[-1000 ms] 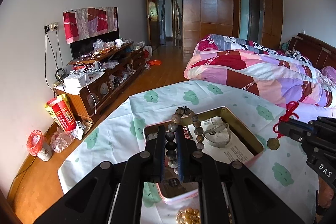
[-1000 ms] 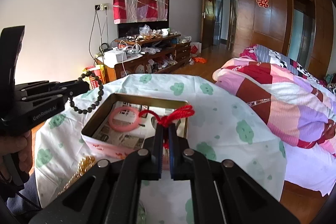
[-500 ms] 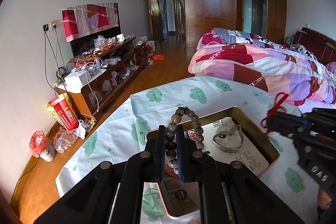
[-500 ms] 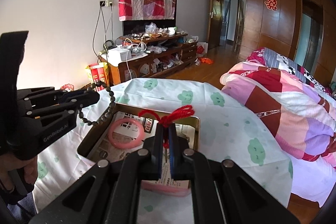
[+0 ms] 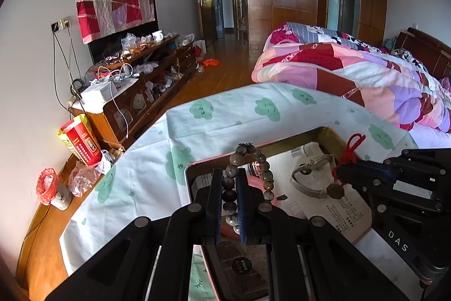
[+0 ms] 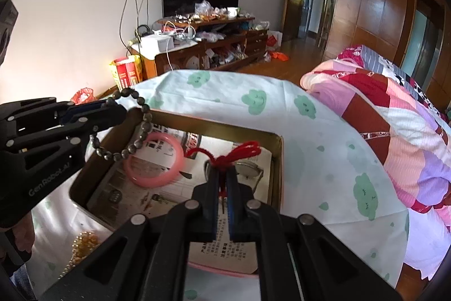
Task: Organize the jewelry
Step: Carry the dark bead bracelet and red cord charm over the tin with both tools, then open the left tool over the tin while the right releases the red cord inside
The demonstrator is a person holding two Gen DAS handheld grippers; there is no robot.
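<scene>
An open tin box (image 6: 277, 174) lined with newspaper sits on the cloud-print cloth. It holds a pink bangle (image 6: 153, 179) and a silver bangle (image 5: 303, 184). My left gripper (image 5: 228, 174) is shut on a brown bead bracelet (image 5: 263, 160), whose loop hangs over the box's left part (image 6: 141, 137). My right gripper (image 6: 222, 174) is shut on a red cord (image 6: 242, 150). A bronze coin pendant (image 5: 334, 190) dangles from it just above the silver bangle. In the right wrist view the left gripper (image 6: 121, 110) reaches in from the left.
A gold bead necklace (image 6: 84, 241) lies on the cloth (image 6: 253, 98) near the box's front left corner. A bed with a patchwork quilt (image 6: 394, 117) stands close on the right. A cluttered TV cabinet (image 6: 211, 52) lines the far wall.
Both grippers have moved forward and lower over the tin box. The coin pendant, earlier outside the box's right rim, now hangs inside above the silver bangle. Both grips are unchanged.
</scene>
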